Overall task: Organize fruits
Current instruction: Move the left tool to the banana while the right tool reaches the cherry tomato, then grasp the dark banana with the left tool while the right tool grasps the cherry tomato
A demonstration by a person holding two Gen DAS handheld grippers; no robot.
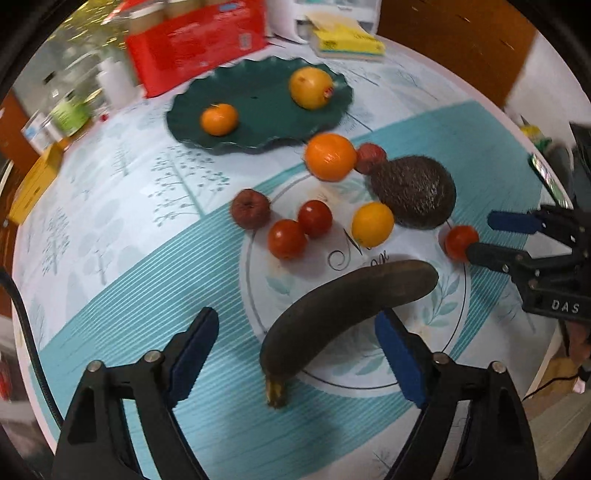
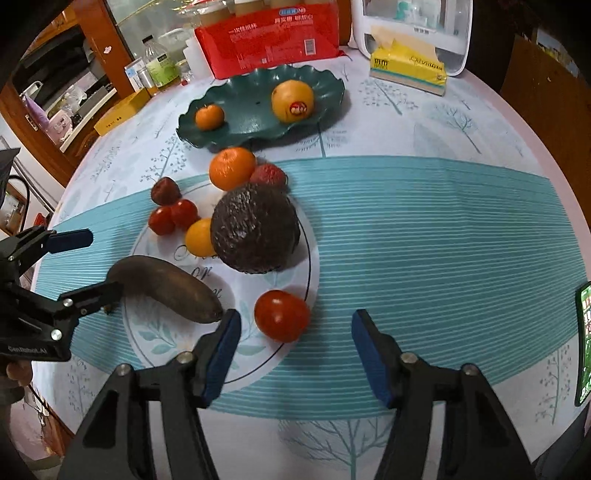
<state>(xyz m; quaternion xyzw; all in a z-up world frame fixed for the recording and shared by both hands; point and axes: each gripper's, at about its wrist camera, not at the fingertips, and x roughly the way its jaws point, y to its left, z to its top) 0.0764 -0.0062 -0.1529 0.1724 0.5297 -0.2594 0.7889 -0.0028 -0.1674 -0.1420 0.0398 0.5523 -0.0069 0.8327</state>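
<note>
A blackened banana [image 1: 343, 310] lies on the tablecloth between the fingers of my left gripper [image 1: 297, 319], which stands open around it; the pads do not press it. My right gripper [image 2: 295, 317] is open just in front of a red tomato [image 2: 282, 315], with a gap on both sides. A dark green plate [image 2: 251, 110] at the back holds a small orange [image 2: 209, 117] and a stickered yellow fruit [image 2: 293, 101]. Between plate and grippers lie an avocado [image 2: 255, 229], a big orange [image 2: 232, 168], a lychee [image 2: 268, 174], two tomatoes [image 2: 171, 218] and a dark red fruit [image 2: 165, 191].
A red package [image 2: 269, 37], a yellow tissue box [image 2: 408, 68] and a white appliance [image 2: 413, 22] line the far edge. Bottles [image 2: 159, 62] and a yellow box [image 2: 122, 112] stand at the back left. A phone [image 2: 583, 343] lies at the right table edge.
</note>
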